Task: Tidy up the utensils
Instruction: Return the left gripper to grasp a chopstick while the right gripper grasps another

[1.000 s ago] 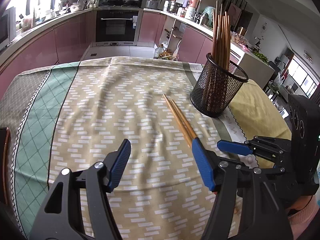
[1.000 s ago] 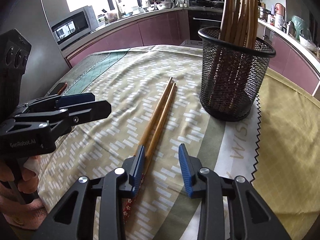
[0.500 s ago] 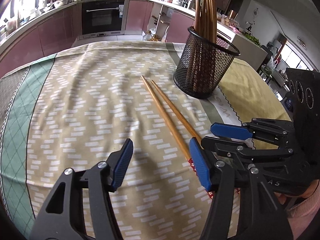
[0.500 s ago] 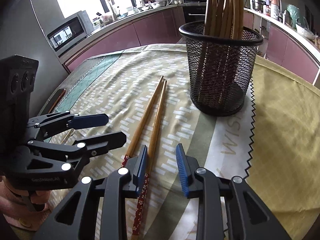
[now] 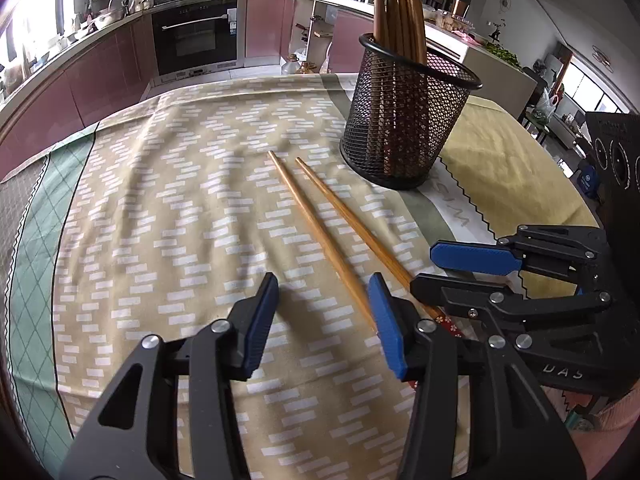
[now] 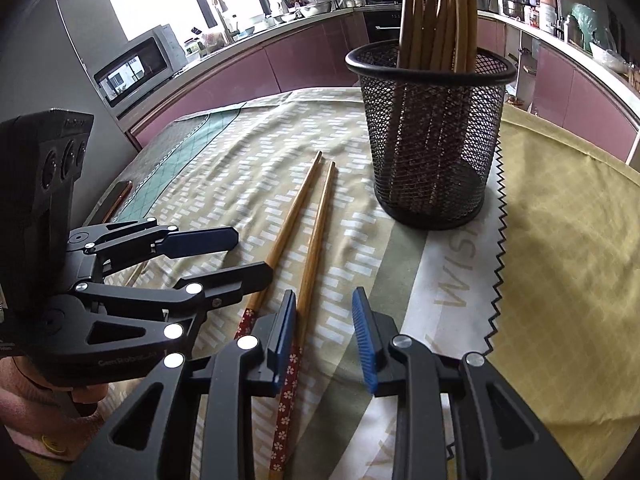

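Two wooden chopsticks with red flowered ends lie side by side on the tablecloth, the left one and the right one. My left gripper hangs low over the left chopstick's near part. Its jaws are closing, with that stick just inside the right finger and the pads apart from it. My right gripper stands open, with the right chopstick close against its left finger, not pinched. A black mesh holder behind them holds several chopsticks upright.
The table wears a patterned cloth with a yellow cloth on the right. A dark flat object lies at the table's left edge. Pink kitchen cabinets and an oven stand beyond the table.
My left gripper has come forward and down towards the chopsticks, and its jaws have narrowed. The two chopsticks' near ends have parted slightly. The right gripper has hardly moved.
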A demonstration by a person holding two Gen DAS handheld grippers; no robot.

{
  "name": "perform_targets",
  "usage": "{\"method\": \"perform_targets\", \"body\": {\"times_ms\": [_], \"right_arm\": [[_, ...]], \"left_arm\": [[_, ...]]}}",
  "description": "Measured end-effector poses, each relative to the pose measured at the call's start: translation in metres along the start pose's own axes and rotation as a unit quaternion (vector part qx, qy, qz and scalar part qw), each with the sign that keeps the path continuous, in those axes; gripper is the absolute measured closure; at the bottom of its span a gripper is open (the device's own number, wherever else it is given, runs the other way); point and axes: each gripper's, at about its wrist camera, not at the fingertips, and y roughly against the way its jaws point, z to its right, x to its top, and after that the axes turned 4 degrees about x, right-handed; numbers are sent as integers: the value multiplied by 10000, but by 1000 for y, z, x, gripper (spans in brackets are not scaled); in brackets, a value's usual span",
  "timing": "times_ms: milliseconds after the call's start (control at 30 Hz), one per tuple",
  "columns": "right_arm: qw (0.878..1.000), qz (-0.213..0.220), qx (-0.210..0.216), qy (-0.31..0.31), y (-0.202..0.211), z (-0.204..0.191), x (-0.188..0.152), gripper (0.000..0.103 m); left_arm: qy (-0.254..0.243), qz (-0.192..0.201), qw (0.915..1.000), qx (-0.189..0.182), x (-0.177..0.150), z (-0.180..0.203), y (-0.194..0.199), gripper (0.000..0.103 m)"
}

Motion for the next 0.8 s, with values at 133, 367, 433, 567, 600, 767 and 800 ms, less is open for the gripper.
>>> {"method": "perform_targets", "body": {"times_ms": [133,367,433,567,600,767,800], "right_arm": [[10000,2,-14,13,-2,-2,1,75],[10000,-2,-20,26,-3,-3,3,75],[10000,0,-27,30,-4,-3,3,75],[10000,-4,-55,62,-6,-5,4,75],[9999,-5,-74,79,-6,-6,5,75],[9998,-14,-138,144,-9,-8,7,76],[9998,-19,-146,152,-10,-8,8,77]], "left_arm": [[-30,-38,10000,-8,1,0,-1,66],[43,-49,9999,-83,1,-4,-1,74],[66,-67,9998,-152,0,-5,0,78],[98,-82,9996,-233,-1,-5,2,85],[115,-86,9996,-249,-2,-5,1,88],[234,-98,9991,-331,-4,-7,4,92],[247,-97,9991,-334,-6,-8,4,93]]}}
